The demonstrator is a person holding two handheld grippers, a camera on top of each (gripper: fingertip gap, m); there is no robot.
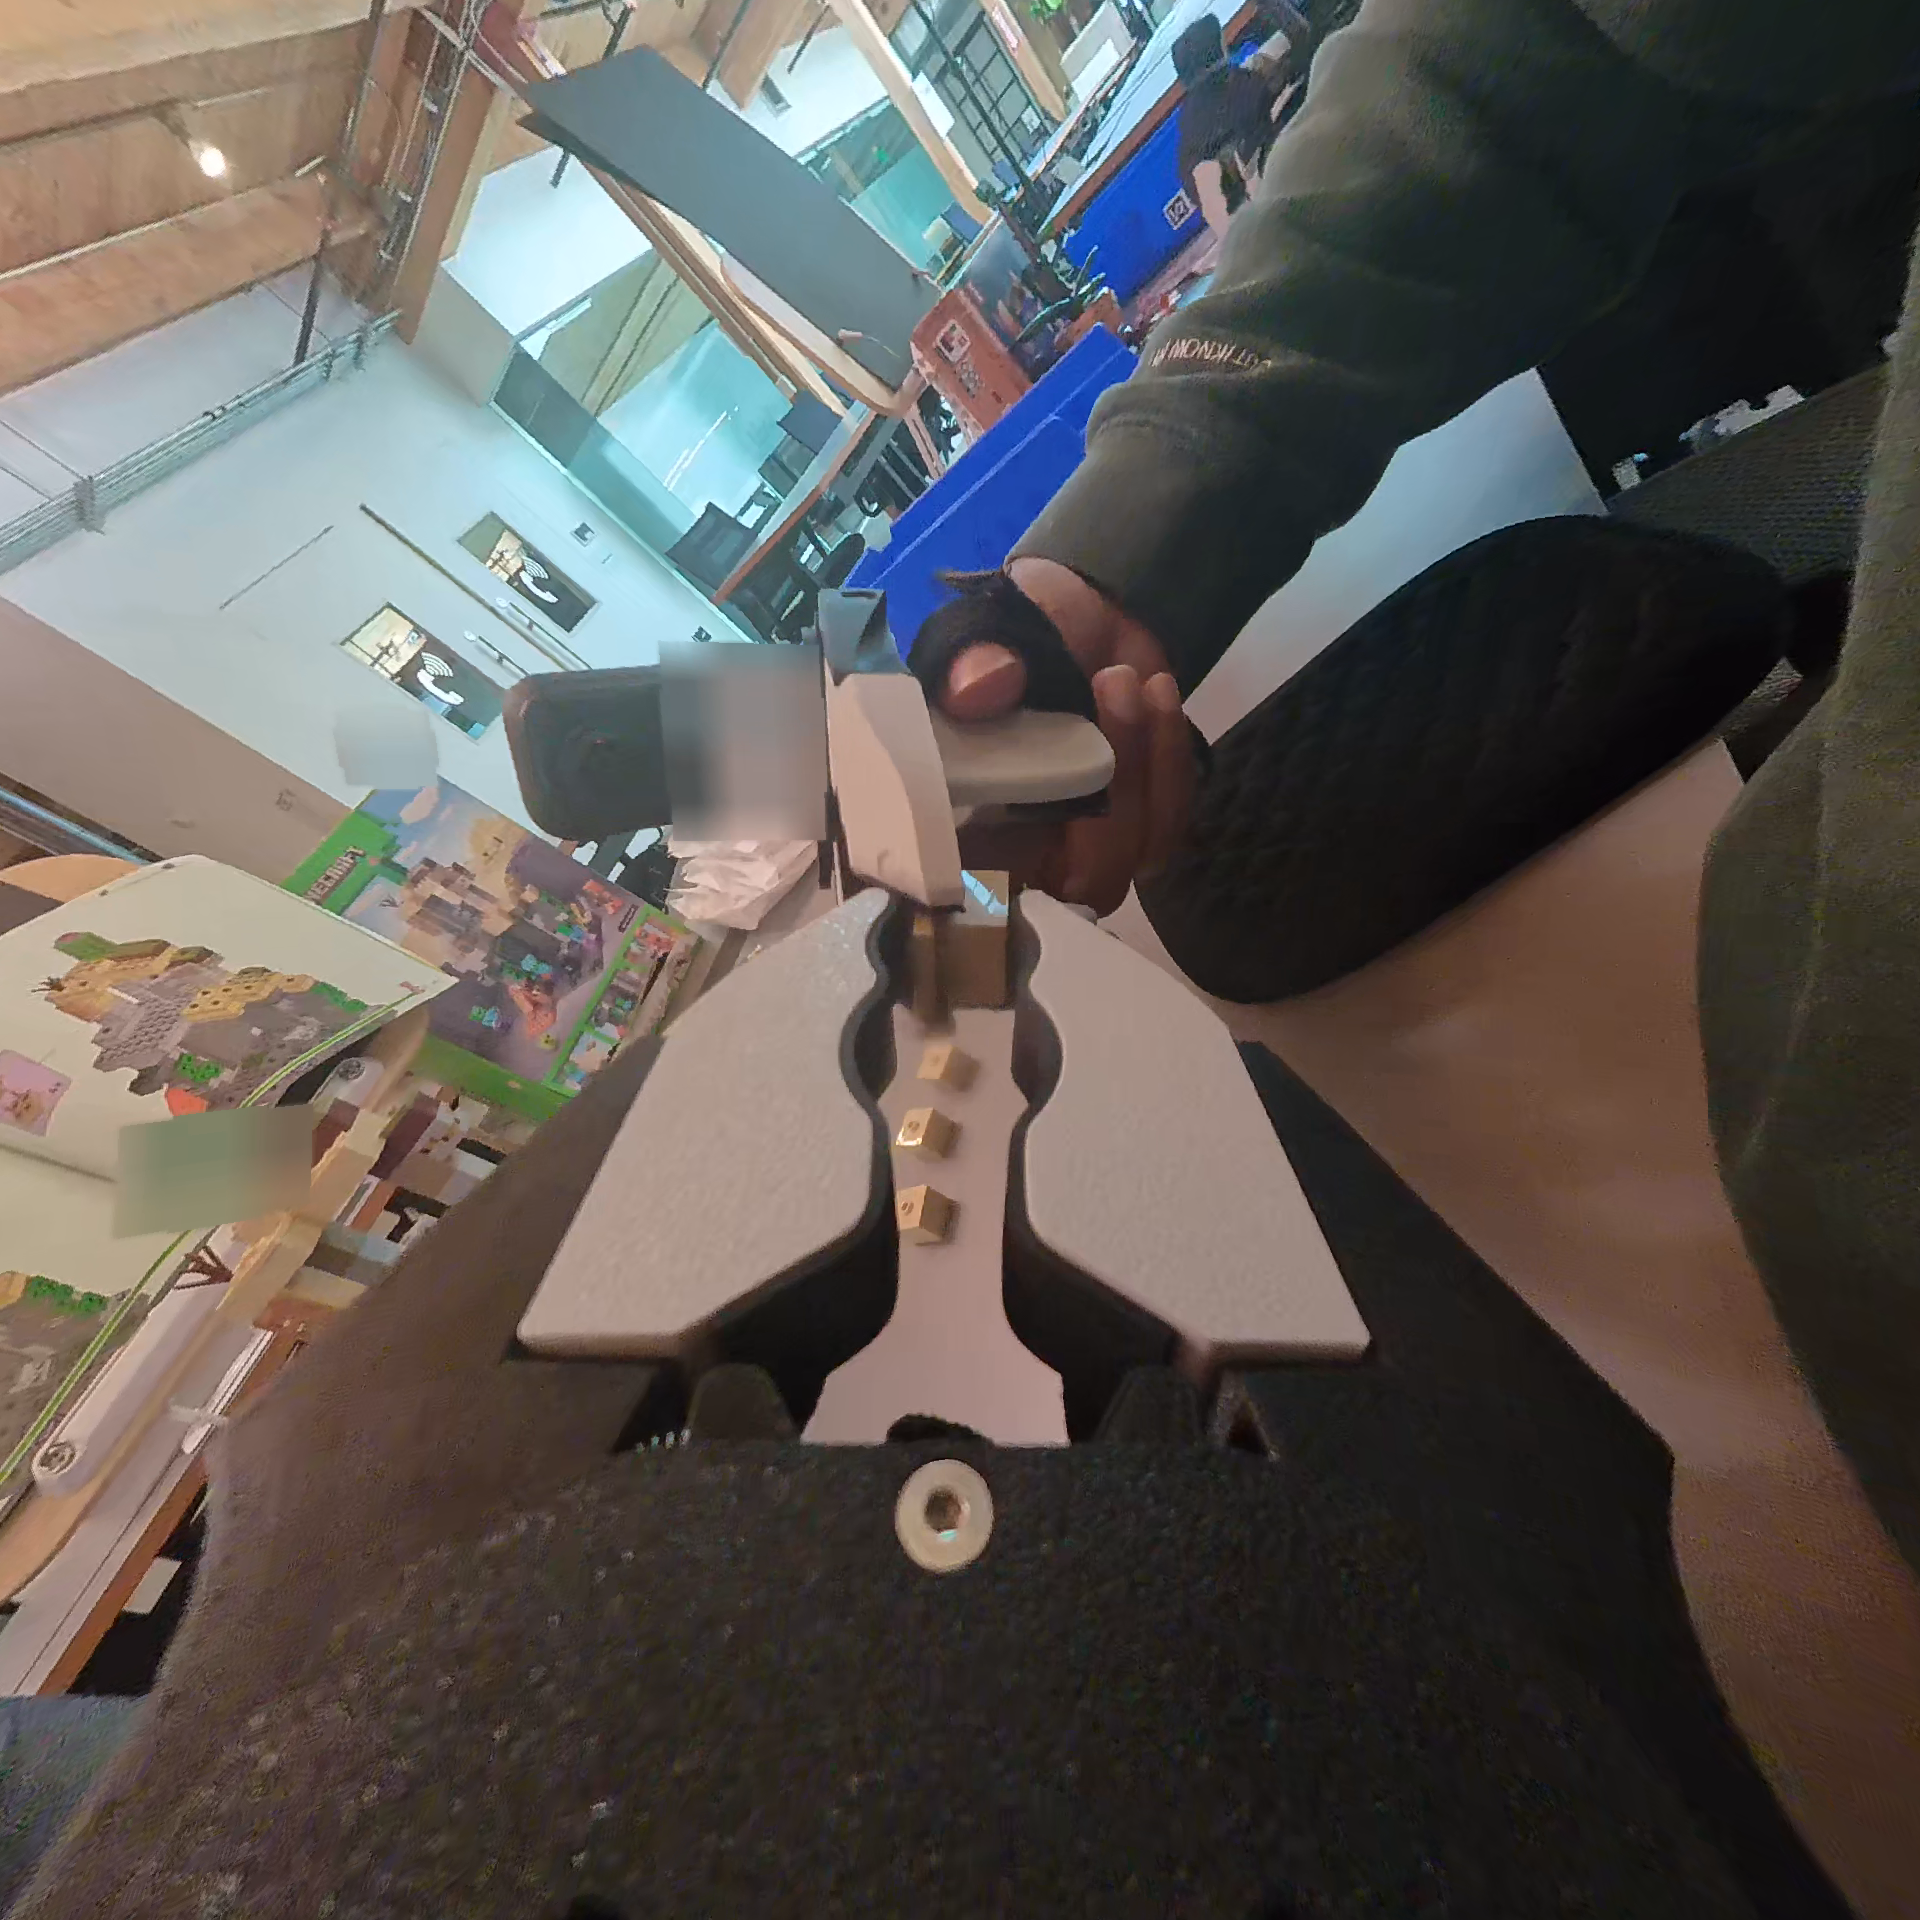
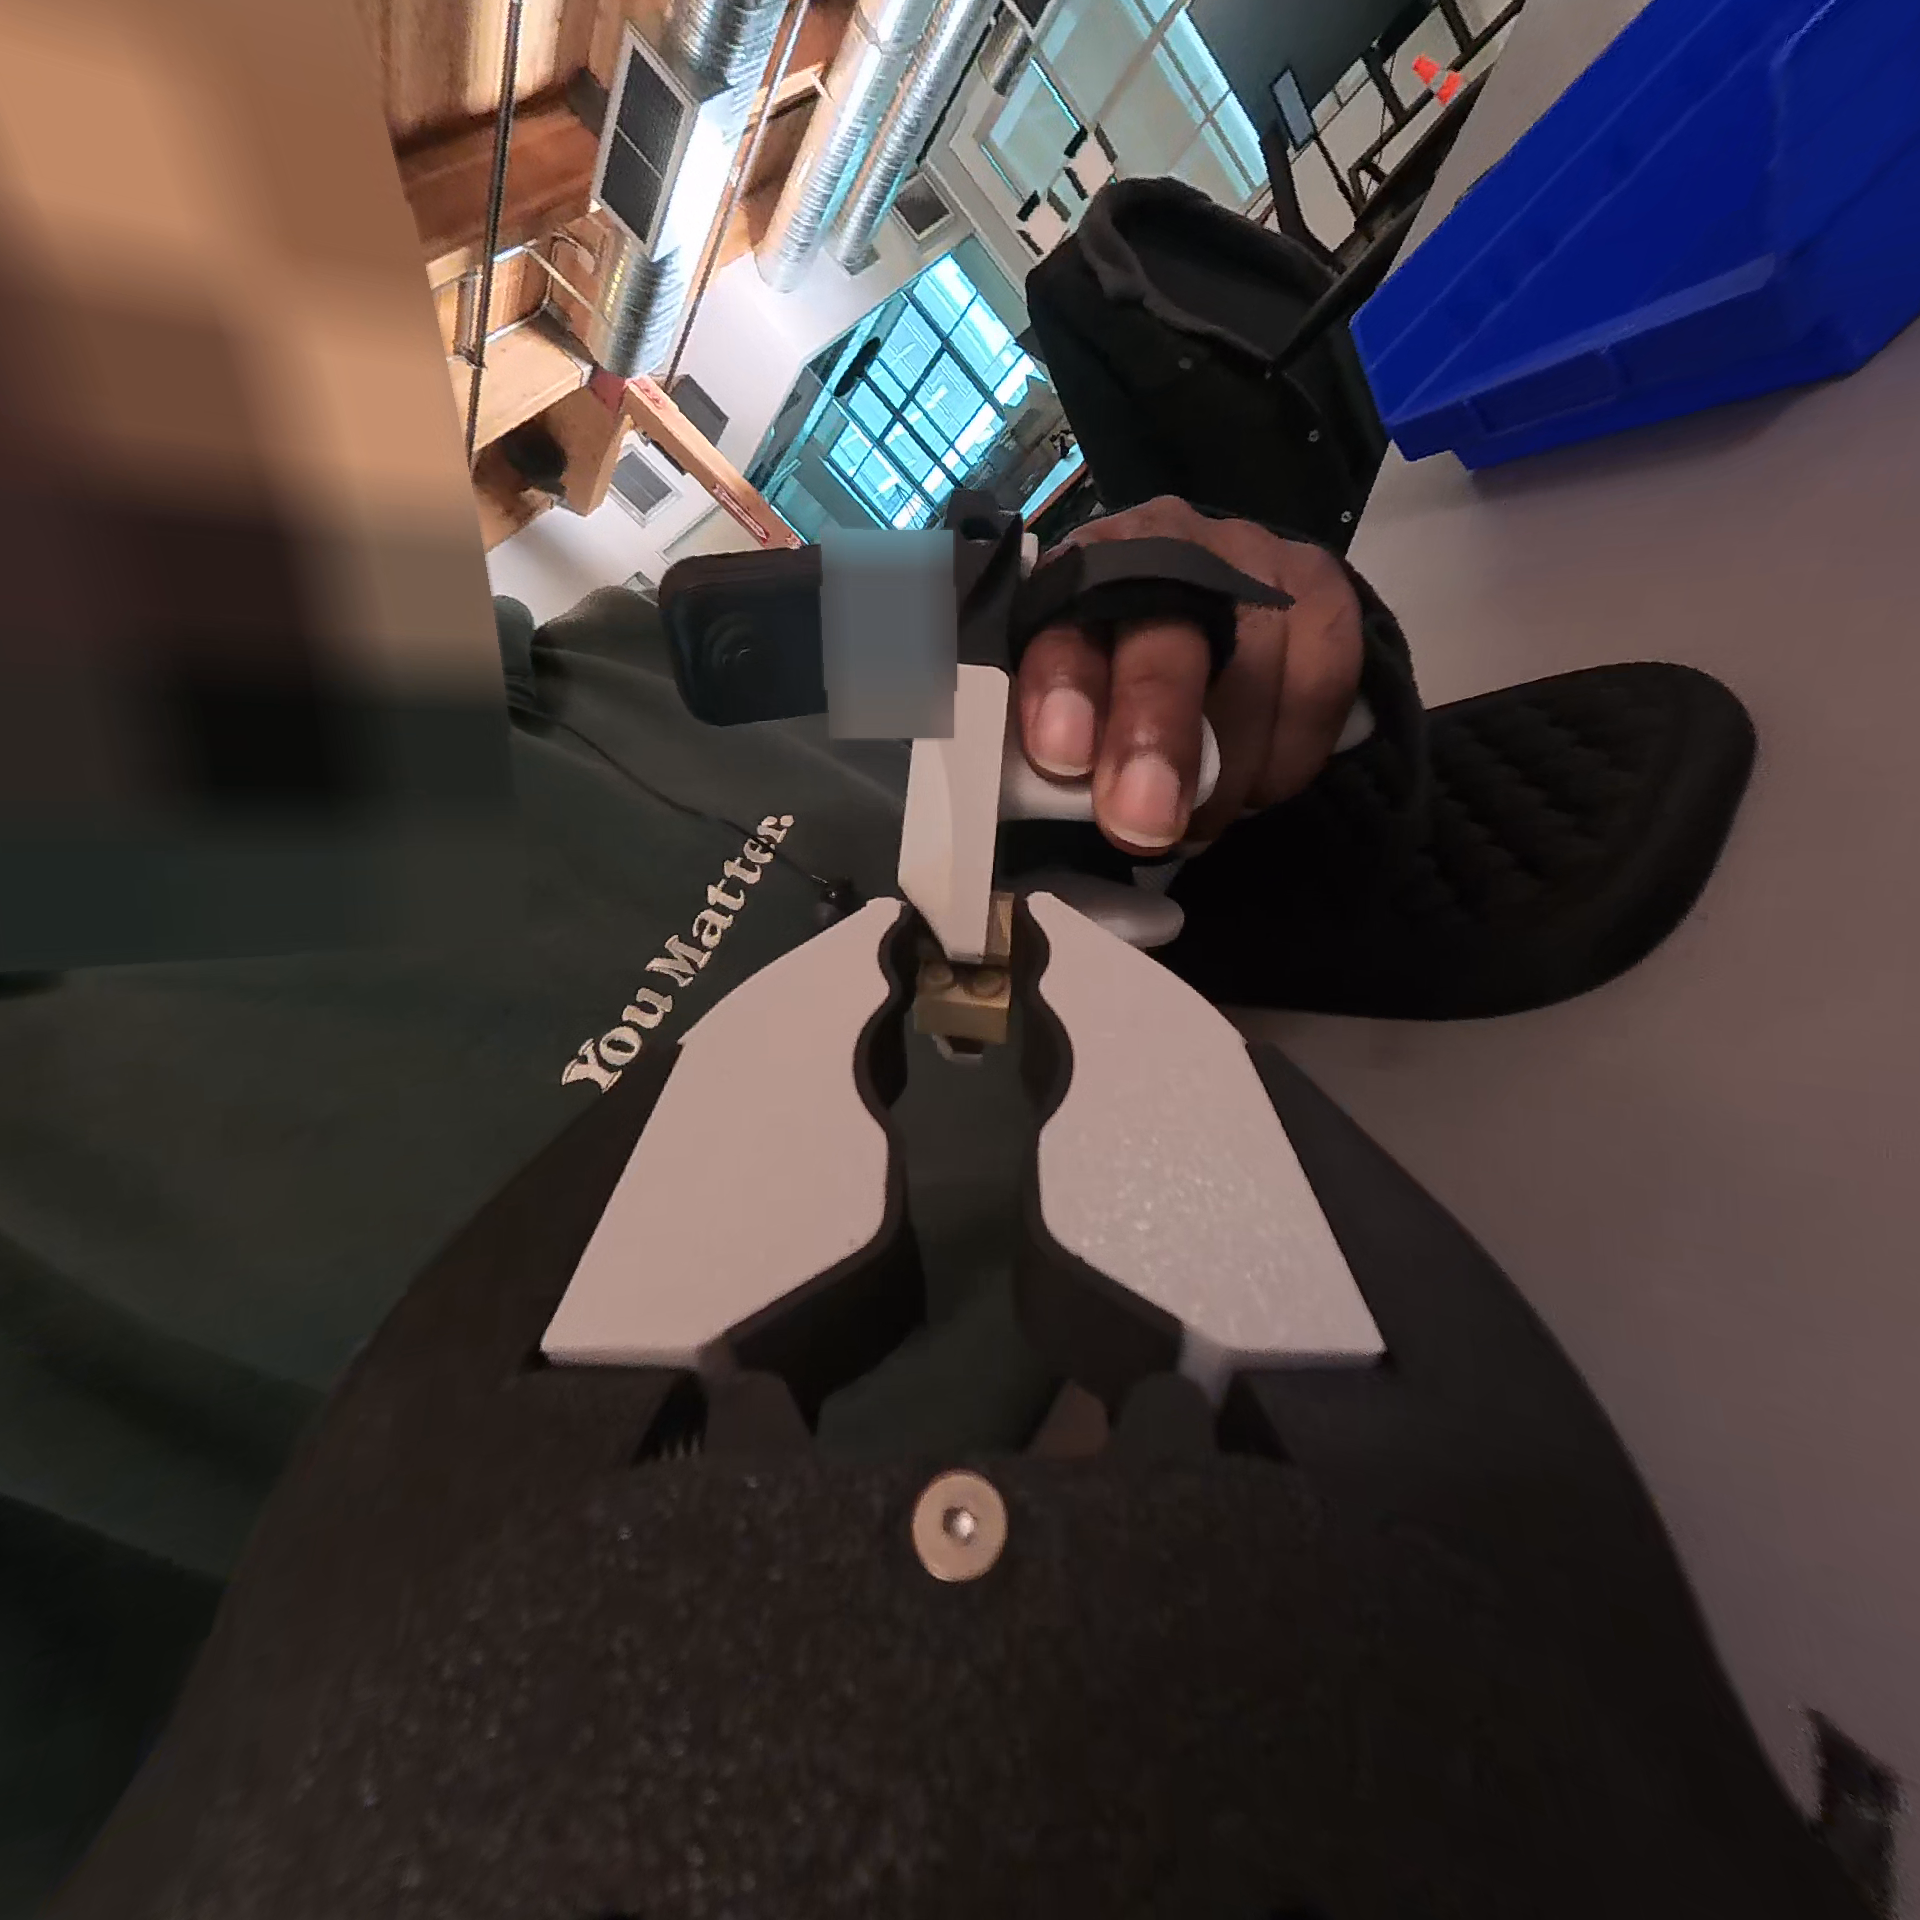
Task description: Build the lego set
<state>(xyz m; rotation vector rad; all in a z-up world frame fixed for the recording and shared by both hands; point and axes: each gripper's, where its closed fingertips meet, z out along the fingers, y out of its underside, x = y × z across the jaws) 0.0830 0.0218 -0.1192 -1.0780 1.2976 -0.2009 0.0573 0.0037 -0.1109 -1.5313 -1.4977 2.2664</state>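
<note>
Left gripper (image 1: 958, 961): grey fingers drawn close, tips pinching a tan brick (image 1: 977, 966) held up in the air. Right gripper (image 2: 961, 977): fingers likewise drawn in, tips pinching a tan studded brick (image 2: 964, 1003), studs facing the camera. The two grippers meet tip to tip; in each wrist view the other tool's finger comes down onto the pinched piece, so the bricks appear to be touching or nearly so, though whether they are already seated together cannot be told. Below the left tips, three small tan cubes (image 1: 925, 1130) lie in a row on the grey table (image 1: 1455, 1143), well clear of the grippers. Further out: a black padded armrest (image 1: 1455, 758) near the person's side of the table; blue bins (image 1: 977, 488) towards the far edge; a printed set box (image 1: 520, 935) and an open instruction booklet (image 1: 197, 997) at the left side; the person's right hand (image 1: 1101, 727) and left hand (image 2: 1174, 707) on the tool handles, dark green sleeve (image 1: 1403, 291) behind. Risk, judged: the join is made in mid-air with only tip grip, so a press that is off the stud axis may twist one brick out of its pinch and drop it among the loose cubes; too little squeeze gives slip, and misaligned studs leave a half-seated, skewed joint.
</note>
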